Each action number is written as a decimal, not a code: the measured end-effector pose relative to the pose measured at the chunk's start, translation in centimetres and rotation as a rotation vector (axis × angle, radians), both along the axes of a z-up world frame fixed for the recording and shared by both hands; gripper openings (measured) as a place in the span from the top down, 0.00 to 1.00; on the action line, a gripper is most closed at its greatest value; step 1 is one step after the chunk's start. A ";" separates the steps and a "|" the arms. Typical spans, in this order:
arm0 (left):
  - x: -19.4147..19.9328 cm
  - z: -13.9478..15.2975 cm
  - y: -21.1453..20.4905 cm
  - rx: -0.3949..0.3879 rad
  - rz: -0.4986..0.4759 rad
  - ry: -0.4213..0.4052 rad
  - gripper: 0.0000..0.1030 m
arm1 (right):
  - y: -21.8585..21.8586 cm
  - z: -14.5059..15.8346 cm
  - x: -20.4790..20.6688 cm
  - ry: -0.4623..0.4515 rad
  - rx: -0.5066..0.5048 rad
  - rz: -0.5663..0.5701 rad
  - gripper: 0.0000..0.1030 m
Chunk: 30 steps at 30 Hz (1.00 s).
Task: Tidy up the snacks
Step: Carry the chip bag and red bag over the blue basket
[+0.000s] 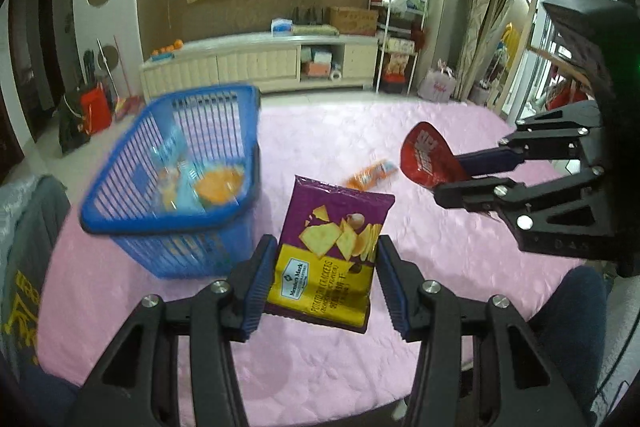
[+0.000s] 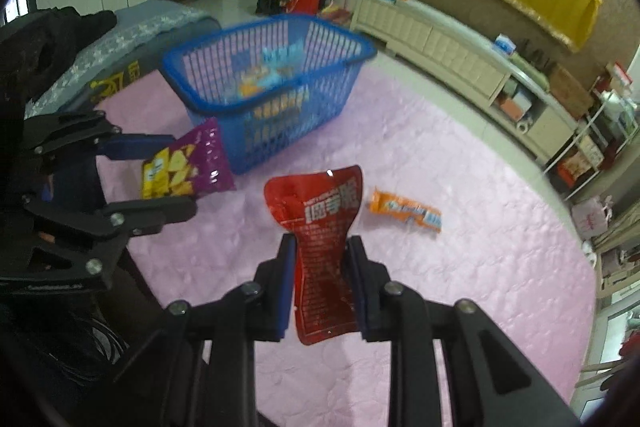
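The blue slatted basket [image 1: 172, 183] stands on the pink quilted bed cover [image 1: 320, 139], on the far left as the left wrist camera sees it. It already holds several blurred orange and light-blue packets. From both pairs of fingers it lies ahead and to the left, and the left gripper [image 1: 324, 279] looks the nearer of the two. In the right wrist view that gripper's packet hangs just beside the basket's near wall. The coming move probably turns on lifting each packet over the near rim and setting it down inside.

The left gripper's fingers are clamped on the side edges of a purple and yellow potato cracker bag [image 1: 332, 247]. It is flat, glossy and roughly rectangular, with its long axis running away from the fingers, and it is clear of the cover. The right gripper [image 2: 322, 287] pinches a red foil pouch [image 2: 320, 247] about its middle. The pouch is crumpled into a waist between the fingers and flares out above them, with white lettering on its face. Its long axis also points away from the fingers, toward the basket.

One small orange snack packet [image 2: 408, 213] lies flat on the cover, near the pouch to its right and well apart from the basket.
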State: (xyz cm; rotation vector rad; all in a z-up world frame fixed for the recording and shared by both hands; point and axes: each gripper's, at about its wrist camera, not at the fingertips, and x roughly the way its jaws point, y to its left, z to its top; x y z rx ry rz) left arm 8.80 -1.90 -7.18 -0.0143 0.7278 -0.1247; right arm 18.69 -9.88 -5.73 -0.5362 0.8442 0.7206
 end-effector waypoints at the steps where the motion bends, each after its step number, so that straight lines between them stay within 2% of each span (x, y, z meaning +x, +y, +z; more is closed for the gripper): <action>1: 0.1 0.6 0.3 -0.005 0.000 -0.010 0.54 | 0.3 0.3 0.1 -0.007 0.005 0.001 0.72; 8: 1.2 4.1 3.2 0.013 -0.002 -0.083 0.54 | 1.5 3.2 0.7 -0.072 0.017 0.002 0.72; 15: 3.0 6.1 6.2 0.076 -0.044 -0.119 0.54 | 4.2 5.3 2.9 -0.063 0.078 0.001 0.71; 24: 6.7 6.6 11.3 0.101 -0.016 -0.081 0.54 | 9.0 4.9 6.4 -0.022 0.114 0.000 0.71; 30: 8.8 5.6 13.0 0.101 0.020 -0.047 0.54 | 11.5 2.9 9.0 0.033 0.106 -0.005 0.71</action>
